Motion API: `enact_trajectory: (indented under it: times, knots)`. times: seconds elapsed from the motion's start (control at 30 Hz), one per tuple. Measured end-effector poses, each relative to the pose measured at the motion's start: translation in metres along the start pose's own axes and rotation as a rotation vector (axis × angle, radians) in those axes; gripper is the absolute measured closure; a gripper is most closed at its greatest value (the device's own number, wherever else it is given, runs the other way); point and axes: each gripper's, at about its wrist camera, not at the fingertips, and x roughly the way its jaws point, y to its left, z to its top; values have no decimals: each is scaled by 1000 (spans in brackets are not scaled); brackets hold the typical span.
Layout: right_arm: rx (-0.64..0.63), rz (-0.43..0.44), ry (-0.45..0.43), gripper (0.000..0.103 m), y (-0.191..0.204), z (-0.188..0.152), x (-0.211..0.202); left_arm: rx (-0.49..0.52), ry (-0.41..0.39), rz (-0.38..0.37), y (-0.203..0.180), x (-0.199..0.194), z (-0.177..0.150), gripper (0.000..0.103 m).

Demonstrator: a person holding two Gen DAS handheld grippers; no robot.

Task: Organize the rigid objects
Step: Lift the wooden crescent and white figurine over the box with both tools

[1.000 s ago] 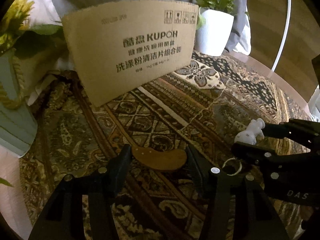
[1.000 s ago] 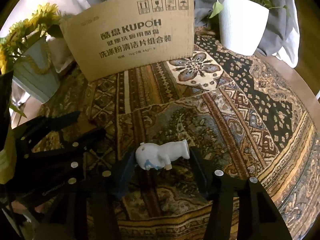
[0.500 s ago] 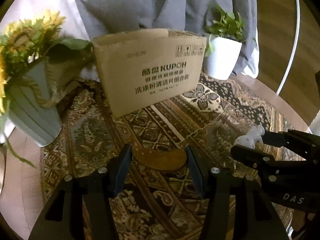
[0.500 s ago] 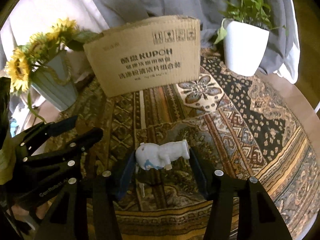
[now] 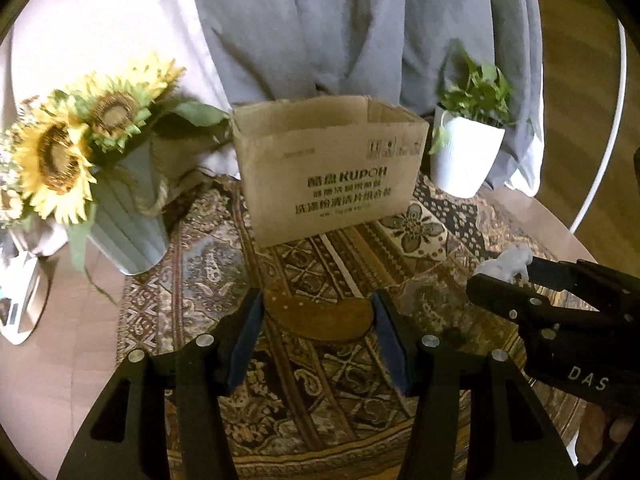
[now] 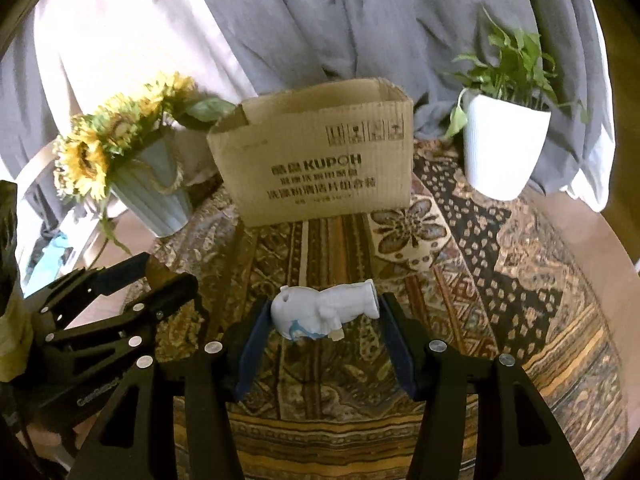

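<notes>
1. Patterned rug [image 6: 500,280] covers a round table [image 5: 560,236]; grey curtains [image 6: 360,20] behind
2. Left gripper [image 5: 318,316] clamps a wooden piece [image 5: 320,316]
3. Right gripper [image 6: 324,312] clamps a white figurine [image 6: 324,310], before the open cardboard box [image 6: 320,160]

Brown wooden piece [image 5: 320,318], flat, curved lower edge, crosswise, raised above patterned cloth. White figurine [image 6: 326,310], blue marks on round head, lying sideways, head left, also raised above cloth. Open cardboard box [image 6: 316,164], printed front, upright at cloth's far edge, well apart from both.
</notes>
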Motion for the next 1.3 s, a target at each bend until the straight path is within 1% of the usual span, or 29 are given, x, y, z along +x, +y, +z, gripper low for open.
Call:
enact_trajectory:
  times: [0.3,0.5,0.73,0.9,1.03,1.3]
  knots:
    - [-54,54,-57,47,-16,19,-22,-56,-58,79,-18,-25,15,49]
    - [-91,82,-102,47,-24,36,-33,-76,-128,136,-28,-39,31,48]
    - [-126,119,-165,47,-28,59,-45,-92,-197,168,-33,-51,55,48]
    - [-147,141,-216,47,-31,81,-52,-112,-222,170,-32,-50,75,48]
    - [-163,160,-247,47,-31,98,-51,-116,-234,189,-29,-42,92,48]
    - [-160,198,-262,47,-34,127,-36,-121,-242,217,-23,-26,122,48]
